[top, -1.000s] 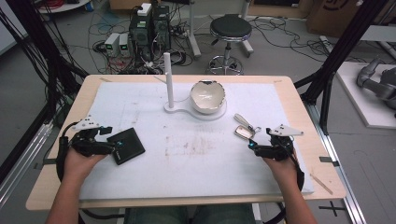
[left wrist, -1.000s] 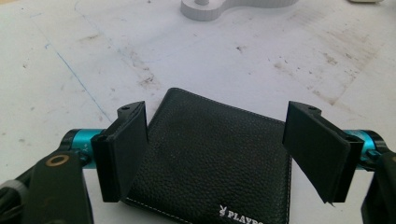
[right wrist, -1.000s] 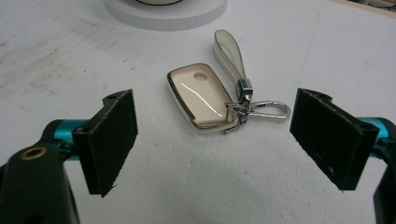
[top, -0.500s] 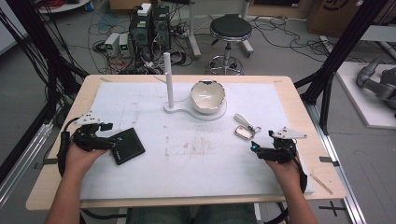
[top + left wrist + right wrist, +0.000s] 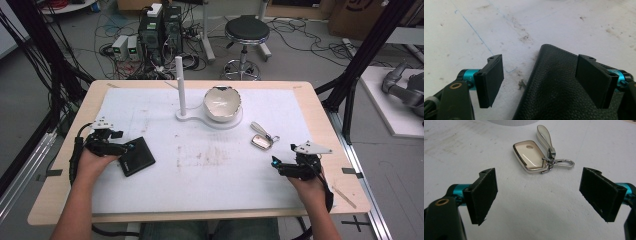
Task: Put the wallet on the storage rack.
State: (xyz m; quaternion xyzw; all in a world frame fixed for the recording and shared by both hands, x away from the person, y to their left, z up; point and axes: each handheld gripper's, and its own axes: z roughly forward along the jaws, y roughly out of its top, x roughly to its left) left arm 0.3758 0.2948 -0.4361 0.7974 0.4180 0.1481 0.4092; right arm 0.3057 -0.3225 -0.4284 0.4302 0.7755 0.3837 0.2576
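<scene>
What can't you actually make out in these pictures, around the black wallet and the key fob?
- Black wallet: in the left gripper view its near end is cut off by the bottom edge, and one jaw covers part of its far side.
- Key fob: in the high view, too small to show any markings.
- Bowl: in the high view, its rim hides the bottom inside.

Black flat-padded fingers [image 5: 484, 195] on teal joints, brass-looking screws, black trailing cables, grey three-cornered plates.
</scene>
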